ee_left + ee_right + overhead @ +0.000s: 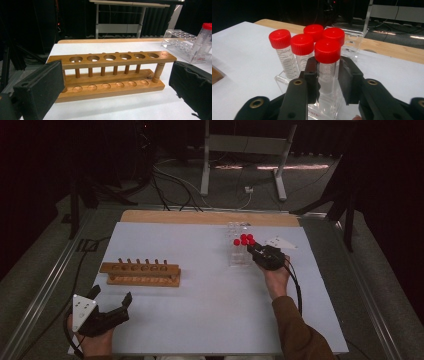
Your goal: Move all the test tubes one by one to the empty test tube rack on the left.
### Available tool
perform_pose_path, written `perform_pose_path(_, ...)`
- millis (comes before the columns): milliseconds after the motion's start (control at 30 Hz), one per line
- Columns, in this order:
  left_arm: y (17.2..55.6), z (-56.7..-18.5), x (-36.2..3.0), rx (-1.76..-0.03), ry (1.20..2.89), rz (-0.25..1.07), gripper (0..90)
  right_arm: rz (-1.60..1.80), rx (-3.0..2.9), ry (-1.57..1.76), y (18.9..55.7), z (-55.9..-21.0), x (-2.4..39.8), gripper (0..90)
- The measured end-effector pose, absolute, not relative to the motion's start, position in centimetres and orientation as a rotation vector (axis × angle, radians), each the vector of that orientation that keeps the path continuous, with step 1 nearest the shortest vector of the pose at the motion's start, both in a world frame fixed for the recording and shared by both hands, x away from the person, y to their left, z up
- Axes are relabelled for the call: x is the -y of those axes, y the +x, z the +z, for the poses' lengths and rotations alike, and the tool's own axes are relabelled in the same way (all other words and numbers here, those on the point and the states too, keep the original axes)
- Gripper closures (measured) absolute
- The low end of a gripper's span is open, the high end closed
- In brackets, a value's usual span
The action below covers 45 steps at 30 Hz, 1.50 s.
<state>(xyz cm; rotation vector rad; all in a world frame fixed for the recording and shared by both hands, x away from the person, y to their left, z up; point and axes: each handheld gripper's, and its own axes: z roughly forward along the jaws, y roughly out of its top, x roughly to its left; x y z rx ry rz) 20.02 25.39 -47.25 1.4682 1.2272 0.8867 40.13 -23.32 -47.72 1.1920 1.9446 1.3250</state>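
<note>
right gripper (327, 82) clamped on the nearest red-capped tube (327, 65) in the clear rack (239, 251); left gripper (111, 309) wide, beside the wooden rack (110, 75).

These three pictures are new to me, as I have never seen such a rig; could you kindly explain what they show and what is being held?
There is no robot arm here: a person at a table holds a hand tool with two black jaws in each hand. The high view looks down from above the person's side of the white table. The other two pictures come from small cameras riding on each tool, looking along its jaws.

On the table stand a wooden rack with empty holes and a clear plastic rack holding five red-capped tubes.

The left gripper is open and holds nothing; its view faces the wooden rack. The right gripper has its jaws closed around the nearest red-capped tube, which stands in the clear rack.
</note>
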Motion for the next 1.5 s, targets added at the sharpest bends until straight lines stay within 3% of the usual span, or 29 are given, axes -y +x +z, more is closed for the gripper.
perform_pose_path(200,20.0,-47.3,-25.4,-1.228,1.467,0.886,0.7,1.301,-1.938,1.17,40.1,-47.7,22.9,74.3)
perform_pose_path(1067,20.6,-47.6,-24.7,-1.237,1.499,0.86,0.7,1.413,-1.823,1.116,38.5,-43.7,24.0,74.8)
perform_pose_path(1500,21.9,-45.3,-22.7,-1.166,1.519,0.807,0.7,1.5,-1.888,1.058,36.5,-42.0,23.9,74.7)
